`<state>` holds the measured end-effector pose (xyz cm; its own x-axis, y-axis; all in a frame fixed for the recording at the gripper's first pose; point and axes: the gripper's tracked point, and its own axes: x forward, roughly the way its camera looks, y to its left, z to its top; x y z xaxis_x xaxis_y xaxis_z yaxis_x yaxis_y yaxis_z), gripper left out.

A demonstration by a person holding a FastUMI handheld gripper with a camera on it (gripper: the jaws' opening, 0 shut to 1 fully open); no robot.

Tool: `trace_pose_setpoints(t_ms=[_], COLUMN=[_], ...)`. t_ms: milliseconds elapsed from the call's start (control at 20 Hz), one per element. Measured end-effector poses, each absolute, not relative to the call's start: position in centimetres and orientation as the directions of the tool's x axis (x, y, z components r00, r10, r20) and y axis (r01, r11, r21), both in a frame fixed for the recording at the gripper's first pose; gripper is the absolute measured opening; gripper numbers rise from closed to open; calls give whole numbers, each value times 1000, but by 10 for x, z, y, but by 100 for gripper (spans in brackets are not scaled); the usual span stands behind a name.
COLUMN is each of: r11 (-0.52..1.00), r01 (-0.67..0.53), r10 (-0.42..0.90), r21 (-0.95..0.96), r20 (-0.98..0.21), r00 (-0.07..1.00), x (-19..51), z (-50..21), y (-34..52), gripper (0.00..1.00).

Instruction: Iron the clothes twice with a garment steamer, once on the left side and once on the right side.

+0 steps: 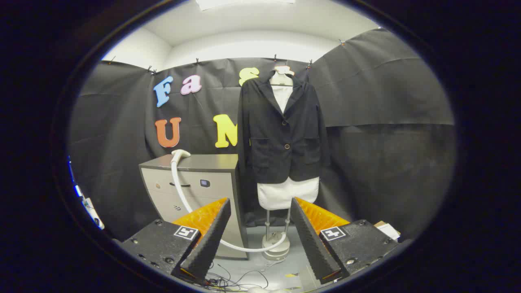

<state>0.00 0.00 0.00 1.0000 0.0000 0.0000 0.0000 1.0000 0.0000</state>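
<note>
A black blazer (283,130) hangs on a white mannequin torso (287,193) on a metal stand, well beyond my fingers. The steamer head (180,154) lies on top of a grey cabinet (194,179) to the left of the blazer. Its white hose (179,191) runs down the cabinet front and curves along the floor to the round base (276,248) of the stand. My gripper (260,203) is open, with nothing between its fingers, and it is far from both the steamer and the blazer.
Loose cables (232,280) lie on the floor just beyond my fingers. A few boxes or papers (388,230) sit low at the right. Black cloth walls close the booth behind and at both sides.
</note>
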Motion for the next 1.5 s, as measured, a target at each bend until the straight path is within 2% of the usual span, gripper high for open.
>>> trace_pose_setpoints(t_ms=[1000, 1350, 1500], r11=[1000, 995, 981], r01=[3, -99, -188], r10=[-3, 98, 185], r21=[-1, -18, -42], r20=[-47, -43, -61], r00=[999, 994, 981], x=[21, 59, 86], z=[9, 39, 54], y=[35, 81, 116], gripper=[94, 94, 94])
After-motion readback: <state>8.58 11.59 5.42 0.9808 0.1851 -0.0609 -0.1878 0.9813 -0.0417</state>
